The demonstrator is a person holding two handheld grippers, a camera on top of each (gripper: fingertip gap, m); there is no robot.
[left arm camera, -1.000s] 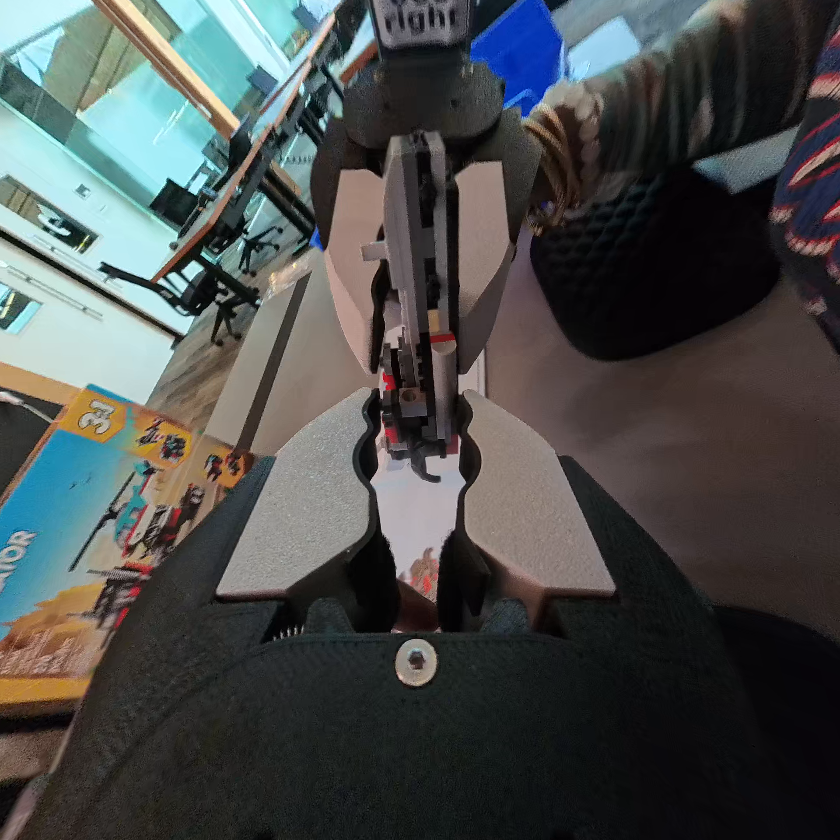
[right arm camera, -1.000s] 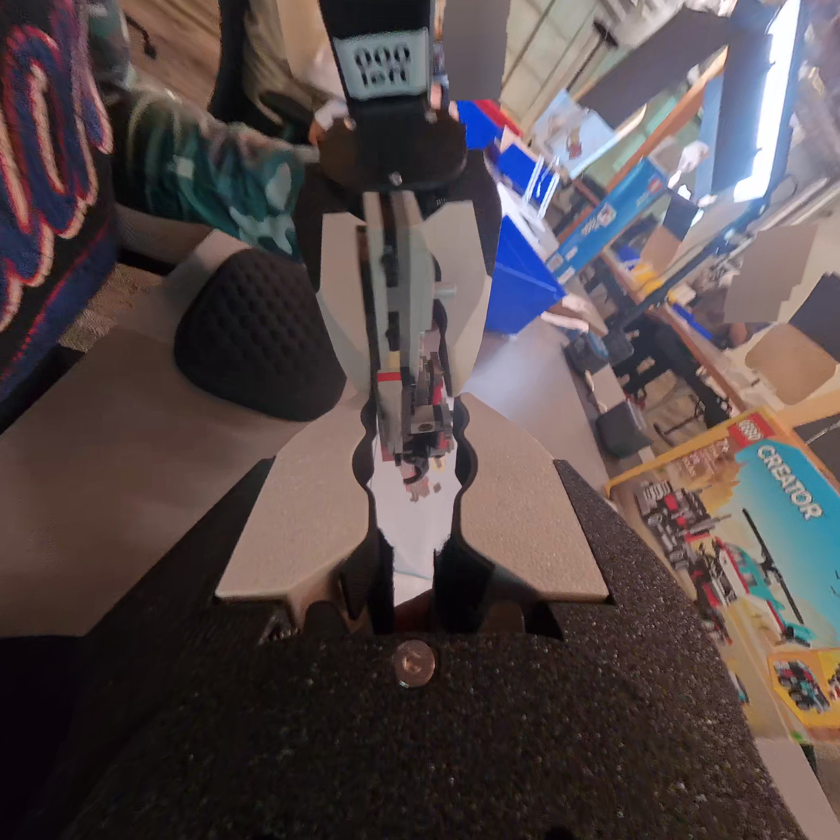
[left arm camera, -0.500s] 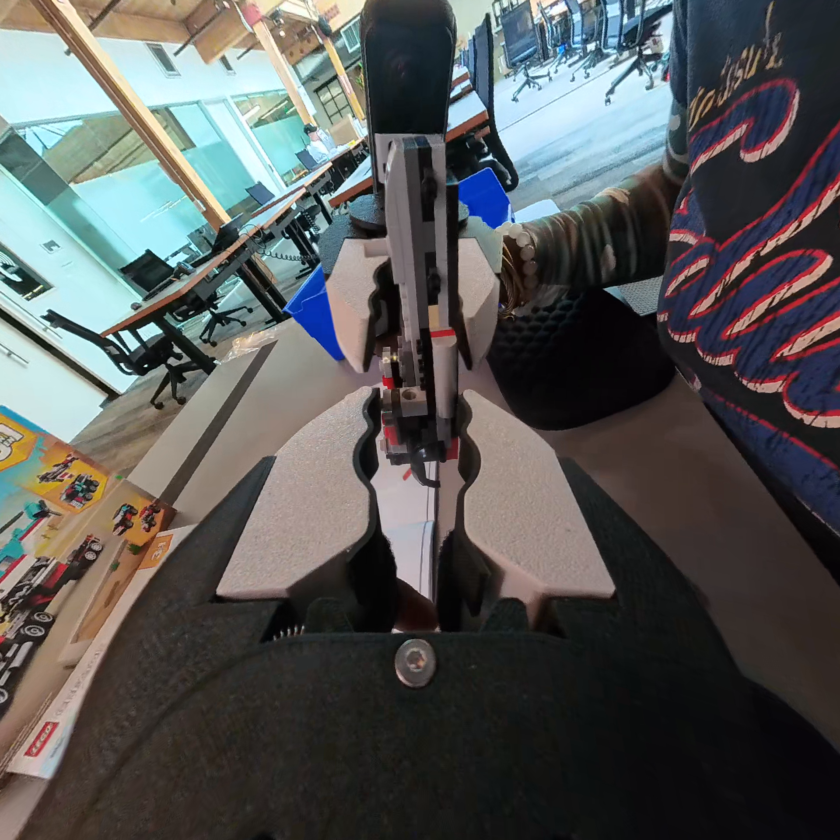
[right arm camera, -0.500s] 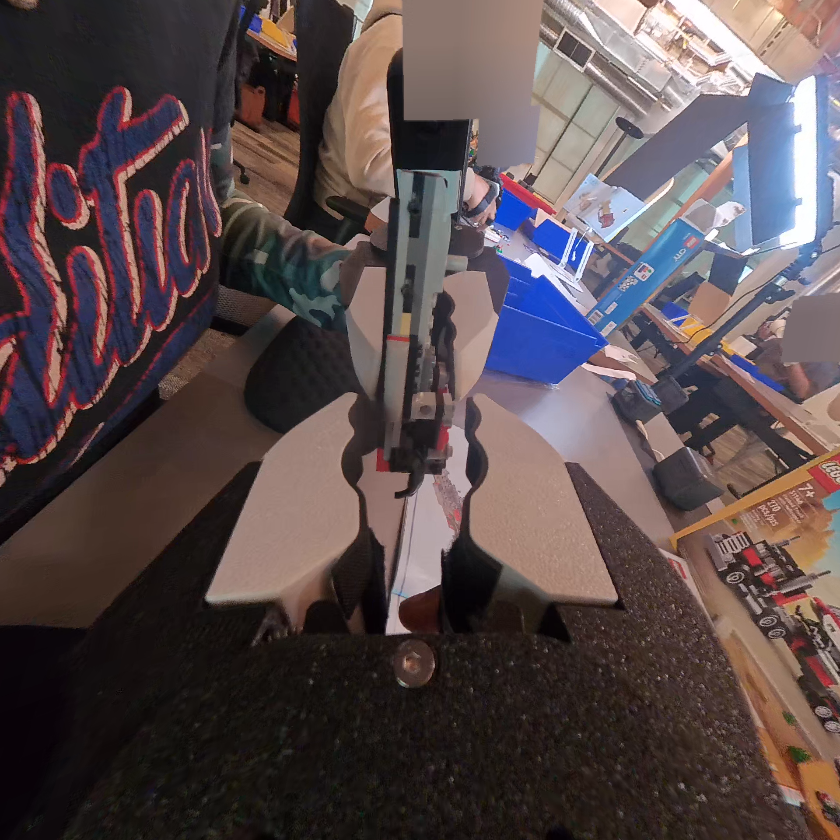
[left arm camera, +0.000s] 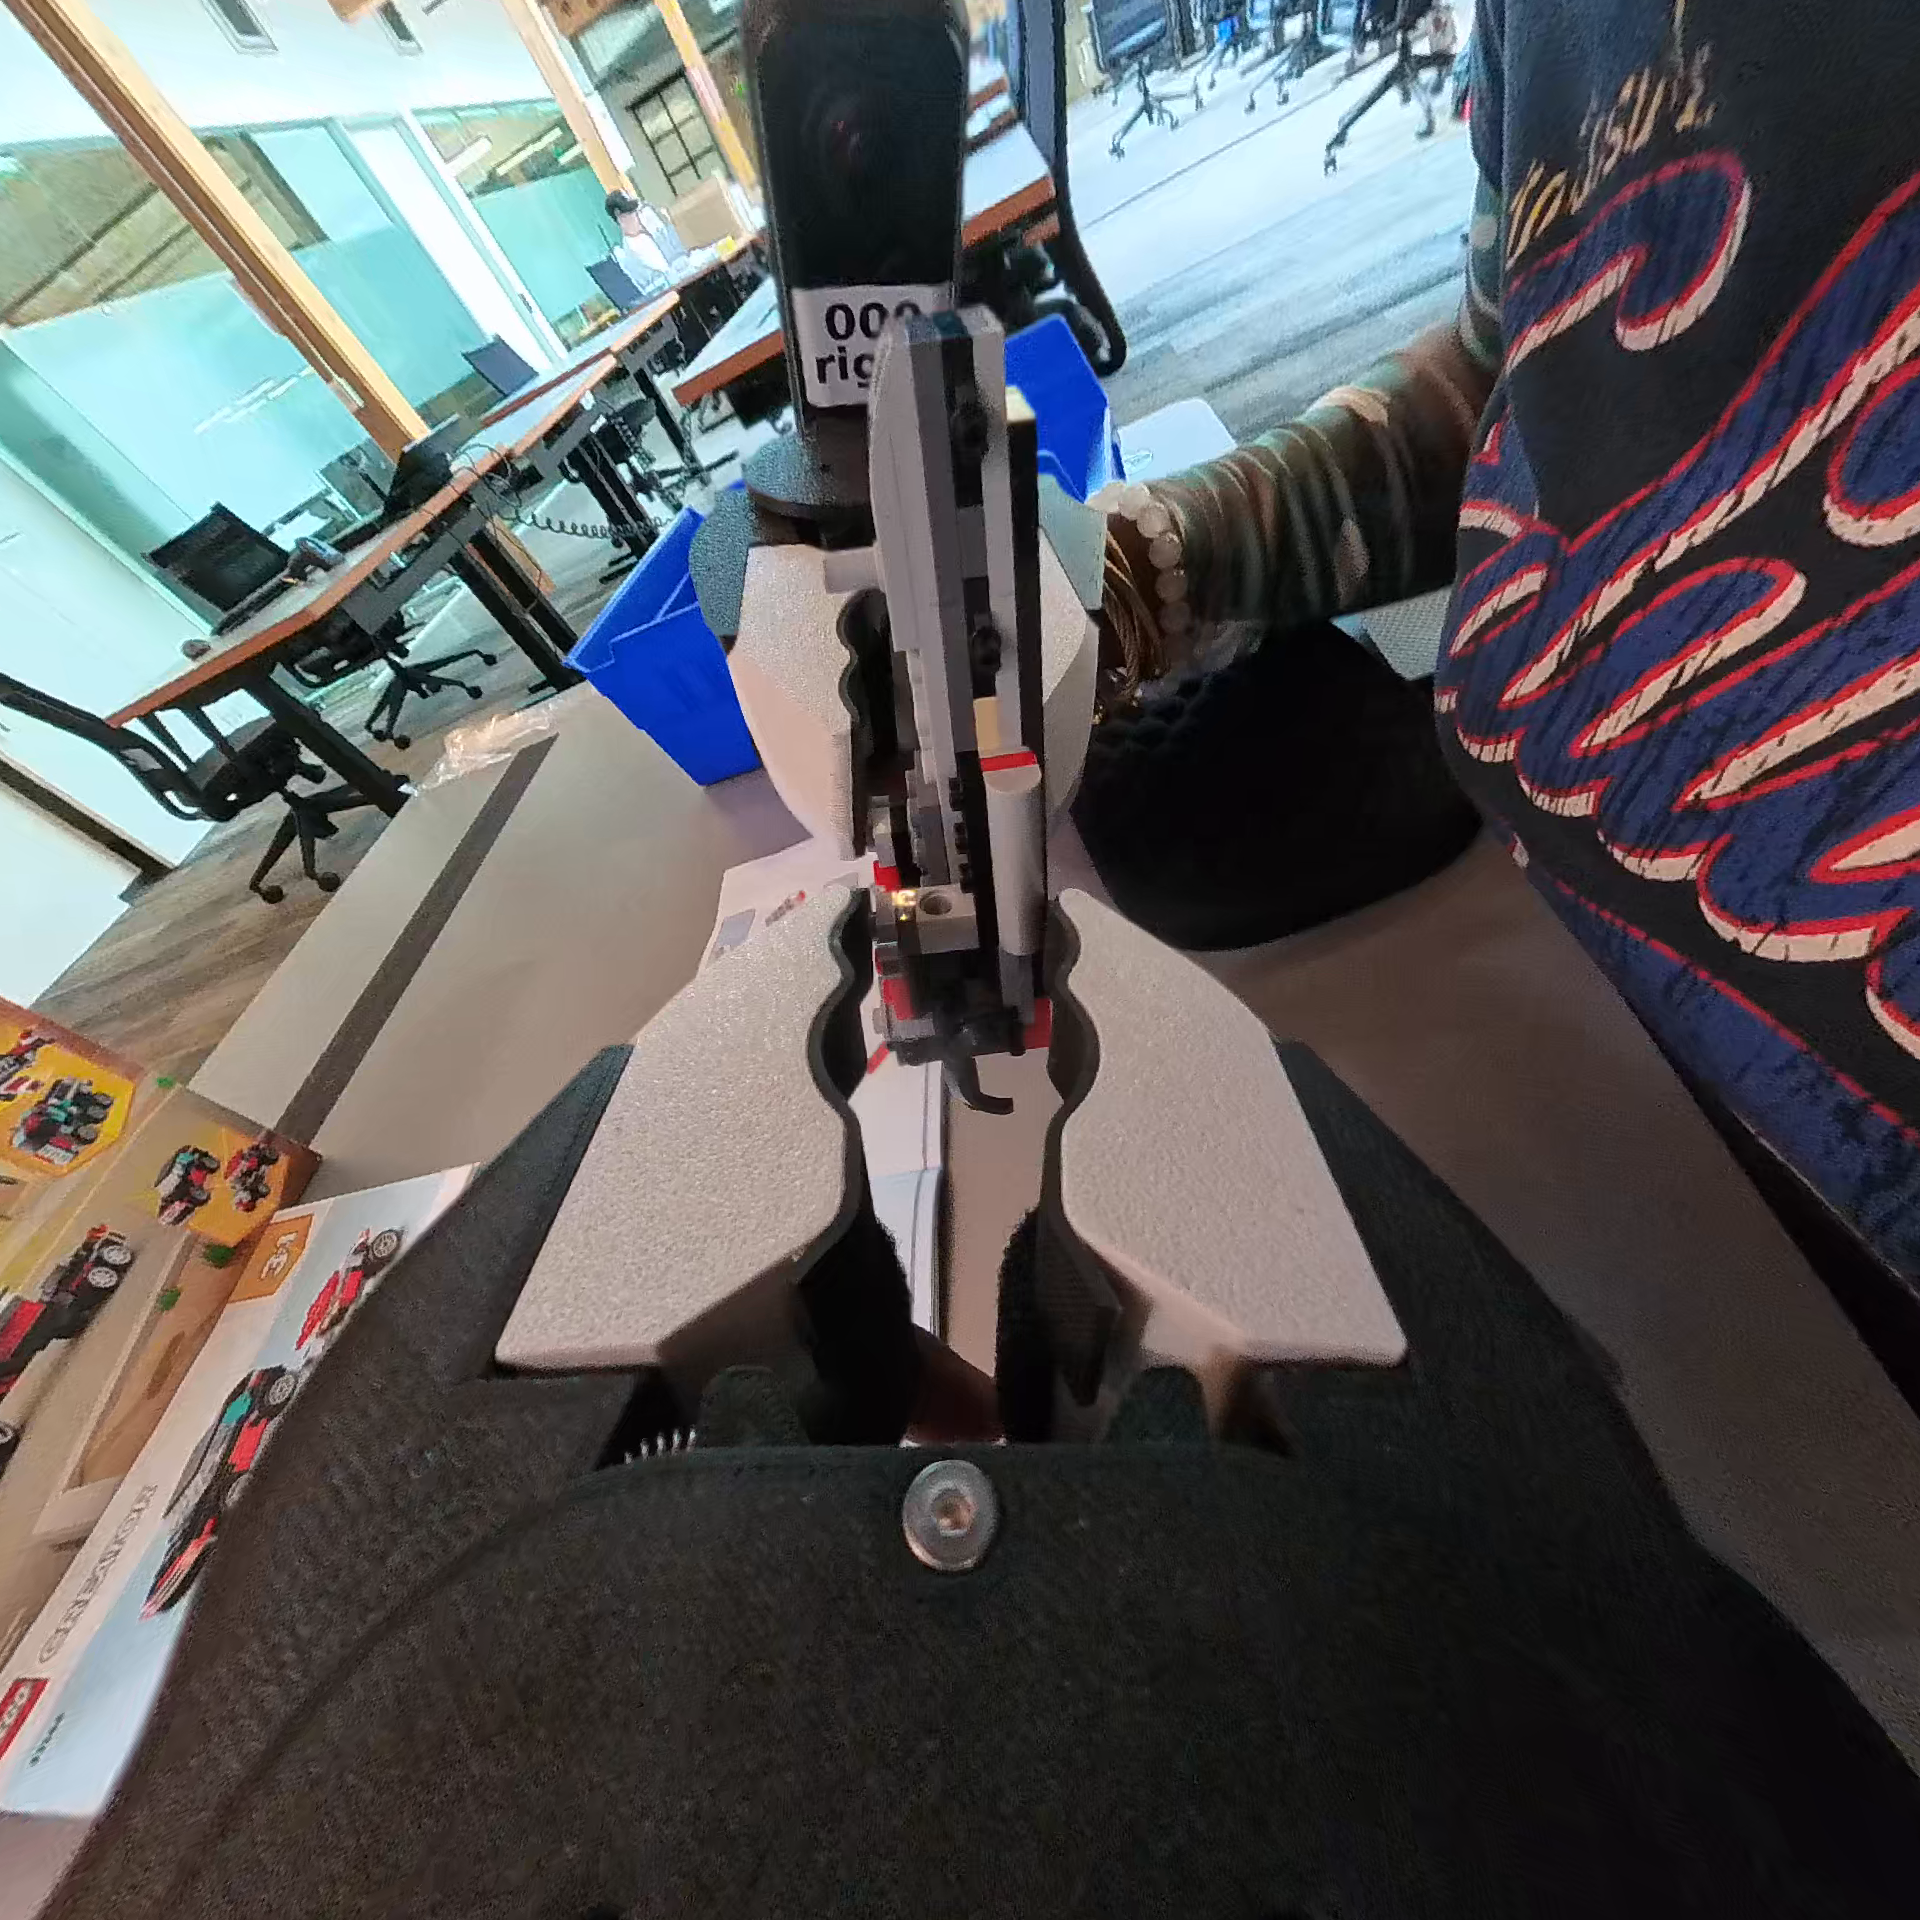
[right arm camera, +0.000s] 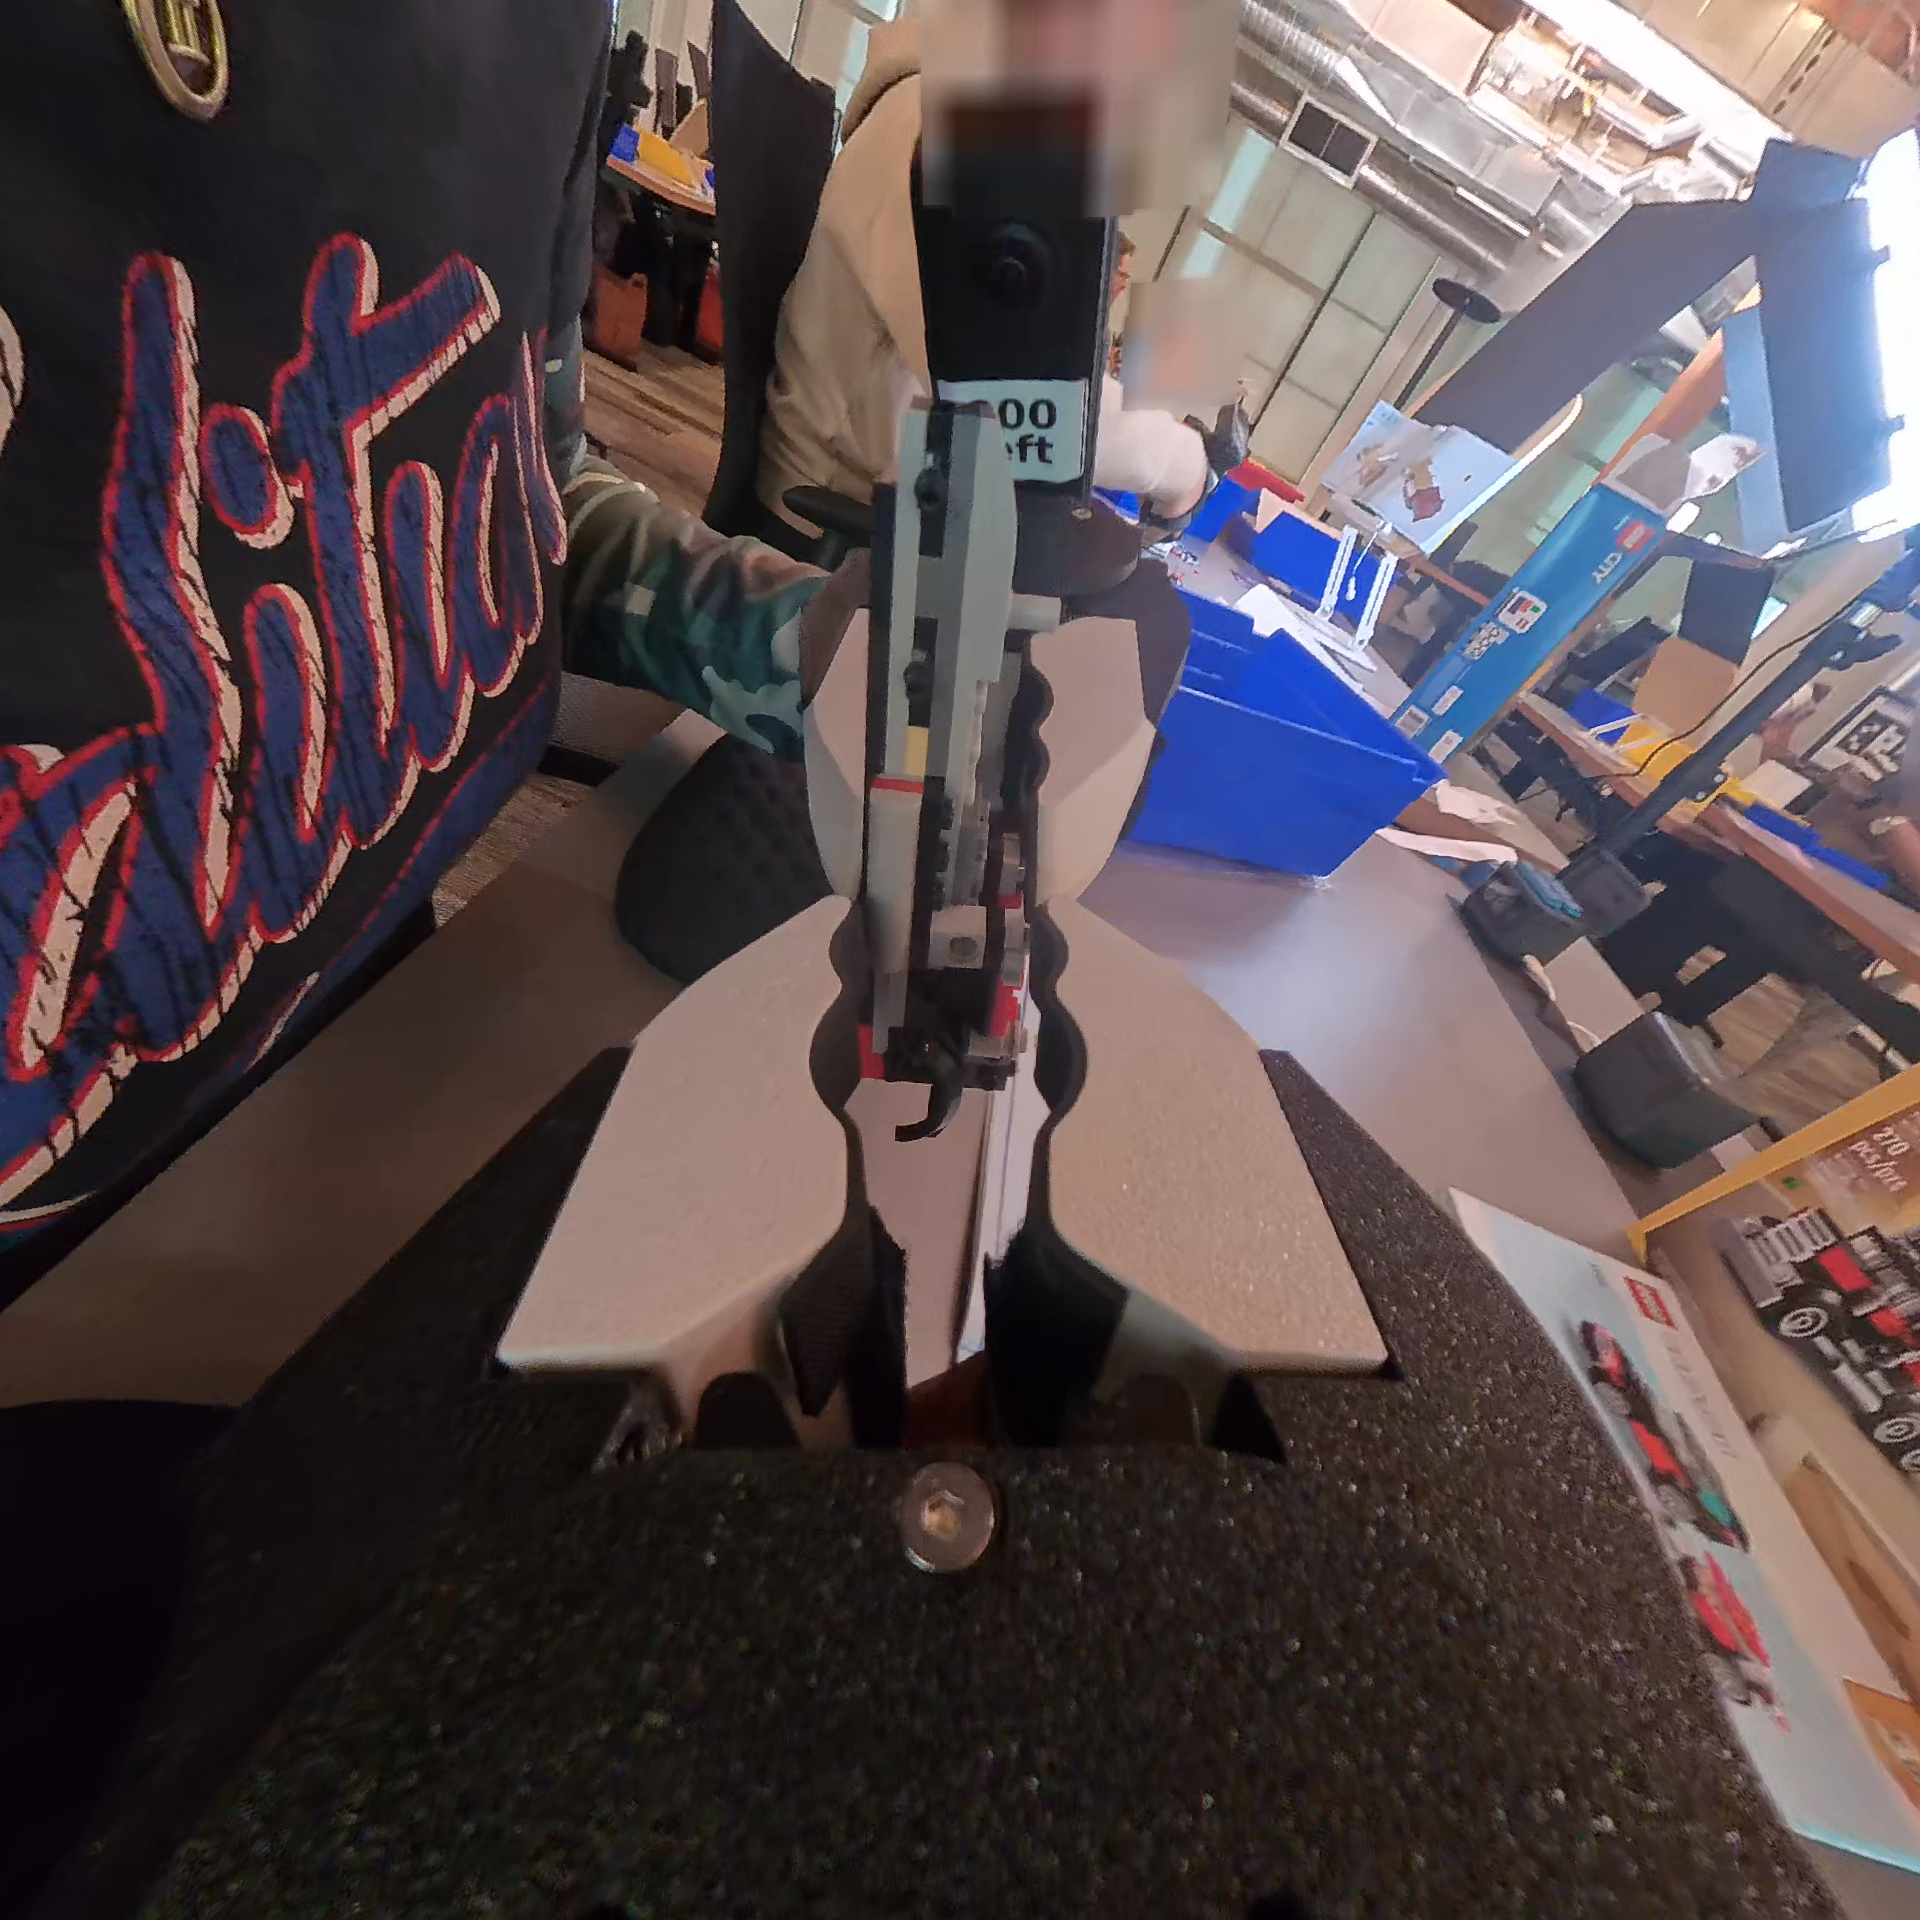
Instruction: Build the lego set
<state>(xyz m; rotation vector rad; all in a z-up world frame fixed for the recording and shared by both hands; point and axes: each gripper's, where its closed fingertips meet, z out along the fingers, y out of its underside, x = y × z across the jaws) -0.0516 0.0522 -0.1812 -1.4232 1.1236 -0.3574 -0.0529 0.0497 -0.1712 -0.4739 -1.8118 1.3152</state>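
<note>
A long flat lego assembly [left arm camera: 940, 582] of grey, black and red bricks stands upright, seen edge-on, above the grey table [left arm camera: 520, 883]. My left gripper [left arm camera: 956, 935] is shut on its near lower end, where a small black hook hangs. My right gripper [left arm camera: 935, 727] faces it from the far side and is shut on the same assembly a little higher up. In the right wrist view the assembly [right arm camera: 940, 623] sits between my right gripper's fingertips [right arm camera: 945, 935], with the left gripper [right arm camera: 987, 790] clamped on it opposite.
The person's dark printed shirt [left arm camera: 1714, 623] is close on one side. A black padded rest [left arm camera: 1268, 790], a blue bin [left arm camera: 665, 665], the lego box [left arm camera: 62, 1195] and an instruction booklet [left arm camera: 208, 1455] lie on the table; the booklet [right arm camera: 1662, 1455] and the bin [right arm camera: 1268, 769] also show in the right wrist view. Both grippers' tips are close together, under 4 cm apart.
Both grippers have tilted up and risen together with the assembly held between them. The views now look more level across the room than down at the table.
</note>
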